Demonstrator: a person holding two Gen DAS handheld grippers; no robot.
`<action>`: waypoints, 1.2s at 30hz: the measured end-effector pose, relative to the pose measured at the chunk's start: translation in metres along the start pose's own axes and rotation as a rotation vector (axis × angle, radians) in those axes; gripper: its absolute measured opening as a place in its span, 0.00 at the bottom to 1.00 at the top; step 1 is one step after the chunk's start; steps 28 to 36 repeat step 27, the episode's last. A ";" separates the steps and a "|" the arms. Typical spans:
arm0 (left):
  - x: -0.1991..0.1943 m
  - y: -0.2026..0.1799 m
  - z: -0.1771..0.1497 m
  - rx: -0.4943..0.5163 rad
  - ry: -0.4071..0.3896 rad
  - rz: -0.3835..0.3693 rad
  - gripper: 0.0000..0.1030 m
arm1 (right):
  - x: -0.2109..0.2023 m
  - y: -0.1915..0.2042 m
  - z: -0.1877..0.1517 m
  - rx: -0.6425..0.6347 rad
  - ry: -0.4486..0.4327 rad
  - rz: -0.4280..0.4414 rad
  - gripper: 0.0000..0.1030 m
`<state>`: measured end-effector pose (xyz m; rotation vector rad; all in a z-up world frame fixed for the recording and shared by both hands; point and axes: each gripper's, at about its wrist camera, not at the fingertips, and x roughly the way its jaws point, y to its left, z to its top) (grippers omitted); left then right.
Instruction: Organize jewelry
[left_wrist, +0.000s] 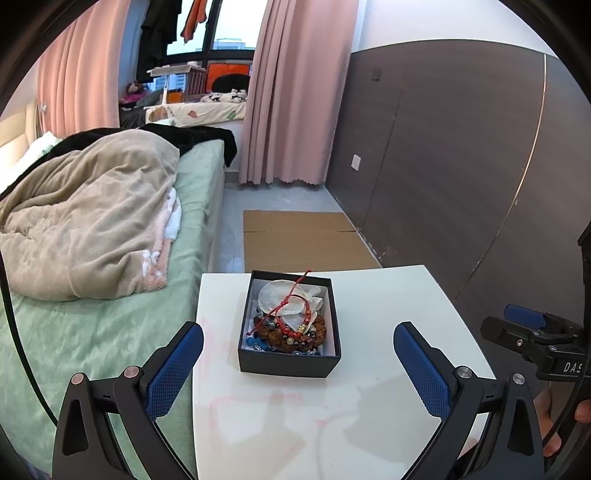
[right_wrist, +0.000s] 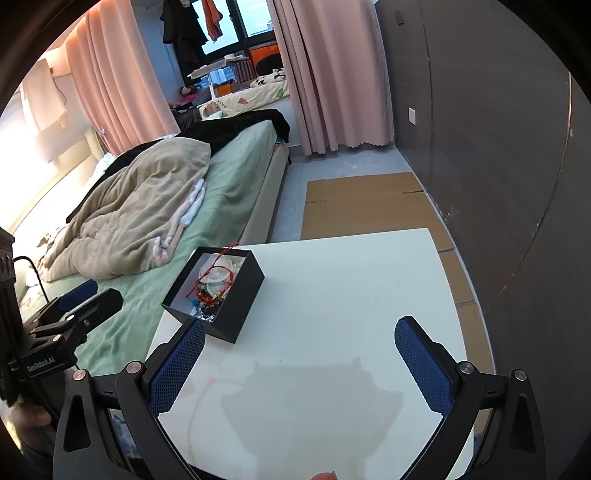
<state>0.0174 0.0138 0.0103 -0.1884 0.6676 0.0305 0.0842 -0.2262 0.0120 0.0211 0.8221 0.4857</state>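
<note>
A black open box (left_wrist: 288, 363) (right_wrist: 240, 306) stands on the small white table (left_wrist: 388, 424) (right_wrist: 351, 295). Inside it lie a red cord bracelet (left_wrist: 291, 325) (right_wrist: 212, 280), brown bead bracelets (left_wrist: 295, 334), blue beads and pale shell pieces (left_wrist: 284, 299). A red cord end sticks up over the far rim. My left gripper (left_wrist: 298, 349) is open, its blue pads (left_wrist: 173, 373) either side of the box and short of it. My right gripper (right_wrist: 299, 350) is open over bare tabletop, right of the box, its left pad (right_wrist: 177, 365) near the box's front corner. Both hold nothing.
A bed (left_wrist: 110, 332) with green sheet and beige blanket (left_wrist: 85, 221) runs along the table's left. Flat cardboard (left_wrist: 299, 236) lies on the floor beyond. A dark panelled wall (left_wrist: 461, 166) is on the right. Pink curtains (left_wrist: 295, 92) hang at the back.
</note>
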 end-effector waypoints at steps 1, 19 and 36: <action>0.000 0.000 0.000 0.001 0.000 0.000 1.00 | 0.000 0.000 0.000 0.002 0.001 -0.001 1.00; 0.000 -0.005 -0.001 0.025 -0.003 -0.004 1.00 | 0.004 0.002 -0.001 -0.007 0.016 -0.016 1.00; -0.002 -0.015 -0.003 0.097 -0.017 0.021 1.00 | 0.013 0.000 -0.003 0.009 0.056 -0.033 1.00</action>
